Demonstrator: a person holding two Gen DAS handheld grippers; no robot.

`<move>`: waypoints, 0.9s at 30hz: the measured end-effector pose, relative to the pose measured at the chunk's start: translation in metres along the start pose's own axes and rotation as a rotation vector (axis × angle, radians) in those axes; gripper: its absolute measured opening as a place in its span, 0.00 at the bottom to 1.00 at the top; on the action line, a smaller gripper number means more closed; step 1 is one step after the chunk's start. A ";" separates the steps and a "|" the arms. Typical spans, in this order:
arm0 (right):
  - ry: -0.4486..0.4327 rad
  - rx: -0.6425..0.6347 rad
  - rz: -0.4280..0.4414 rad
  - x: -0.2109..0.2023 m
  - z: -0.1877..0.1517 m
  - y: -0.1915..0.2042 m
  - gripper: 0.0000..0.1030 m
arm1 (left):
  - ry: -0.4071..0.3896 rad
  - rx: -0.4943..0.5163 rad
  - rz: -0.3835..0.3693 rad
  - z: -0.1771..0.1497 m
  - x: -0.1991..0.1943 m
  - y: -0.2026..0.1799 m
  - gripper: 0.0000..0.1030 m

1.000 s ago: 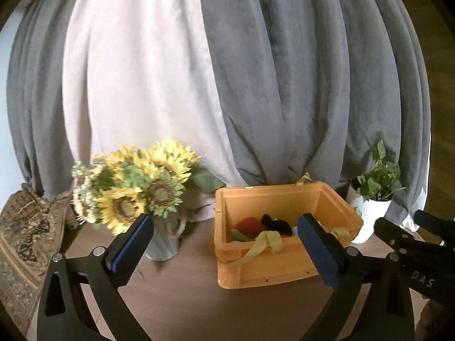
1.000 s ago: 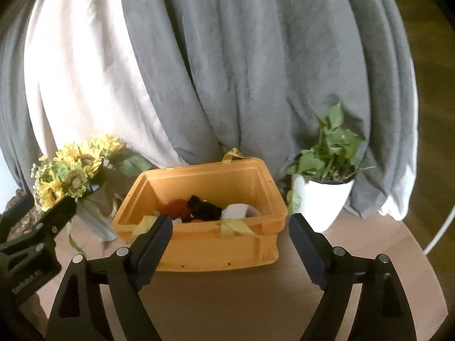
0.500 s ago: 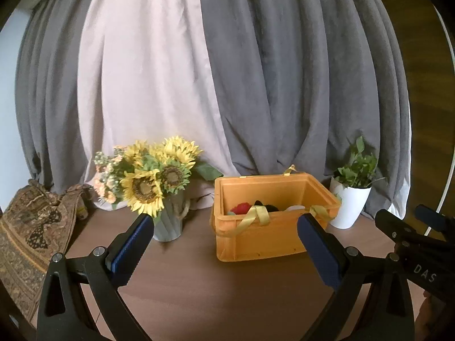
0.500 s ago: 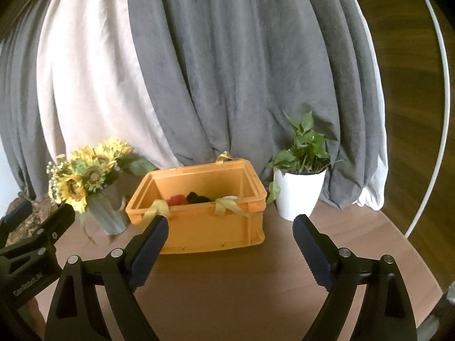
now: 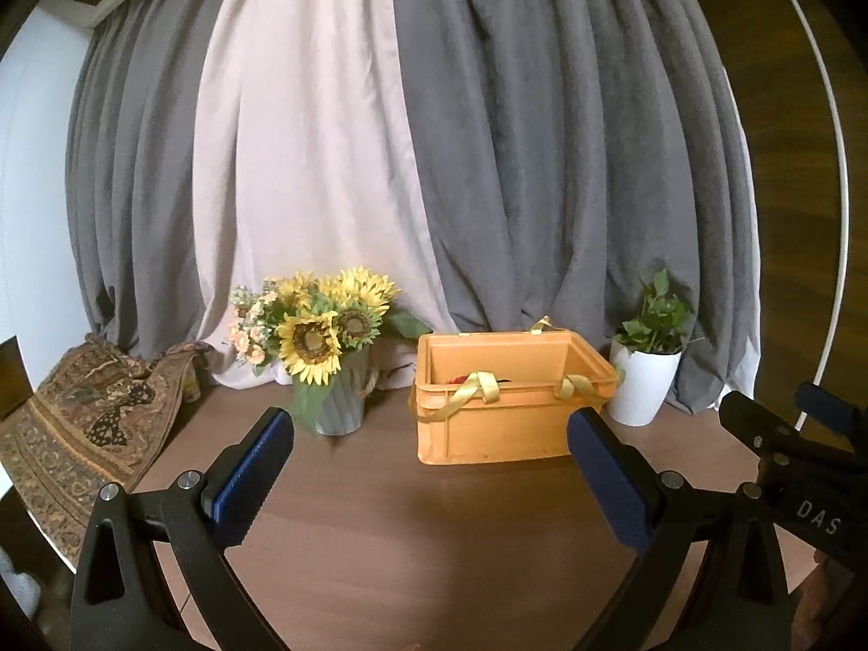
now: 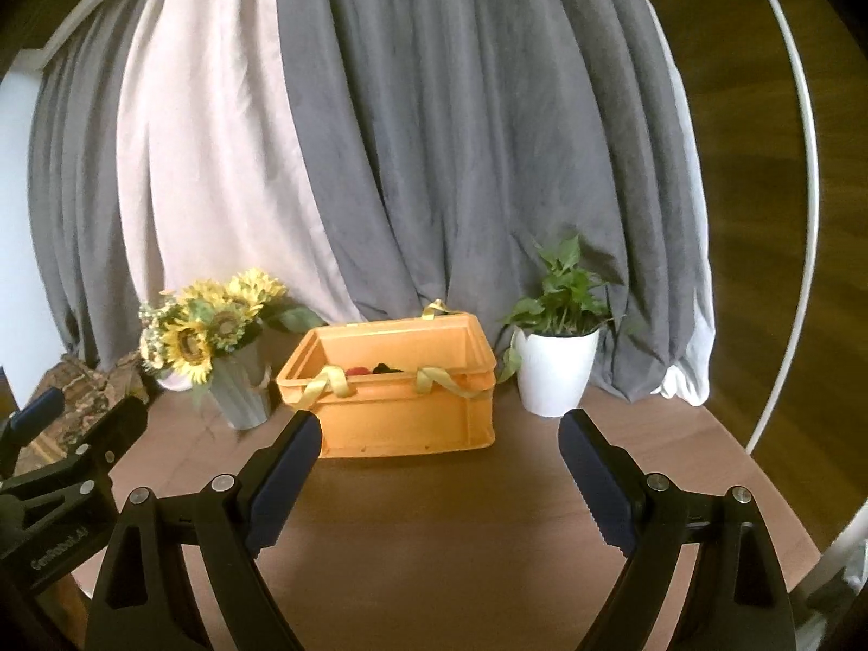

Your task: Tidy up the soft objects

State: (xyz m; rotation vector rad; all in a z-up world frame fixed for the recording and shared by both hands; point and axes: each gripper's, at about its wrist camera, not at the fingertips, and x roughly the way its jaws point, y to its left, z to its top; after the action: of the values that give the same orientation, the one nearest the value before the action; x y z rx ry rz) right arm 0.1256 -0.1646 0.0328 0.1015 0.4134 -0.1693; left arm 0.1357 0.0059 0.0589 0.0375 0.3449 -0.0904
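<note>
An orange plastic crate (image 5: pixel 504 428) stands on the brown table; it also shows in the right wrist view (image 6: pixel 401 417). Yellow ribbons (image 5: pixel 477 388) hang over its front rim. Red and black soft items (image 6: pixel 374 369) peek above the rim inside it. My left gripper (image 5: pixel 428 466) is open and empty, held back from the crate's front. My right gripper (image 6: pixel 439 455) is open and empty, also in front of the crate. The right gripper's body shows at the right edge of the left wrist view.
A grey vase of sunflowers (image 5: pixel 325 358) stands left of the crate. A potted green plant in a white pot (image 5: pixel 645 374) stands to its right. A patterned cloth (image 5: pixel 87 423) lies at the table's left edge. Grey and beige curtains hang behind.
Both grippers have pulled back and away from the crate, which now looks smaller and farther. Both stayed open and empty.
</note>
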 end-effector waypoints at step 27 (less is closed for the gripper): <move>-0.047 -0.004 0.027 -0.086 -0.023 -0.018 0.90 | -0.041 -0.012 0.017 -0.019 -0.090 -0.010 1.00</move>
State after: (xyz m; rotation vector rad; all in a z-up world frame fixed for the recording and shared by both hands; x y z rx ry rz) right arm 0.0353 -0.1665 0.0458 0.0992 0.3650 -0.1440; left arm 0.0439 0.0045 0.0710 0.0266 0.3038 -0.0724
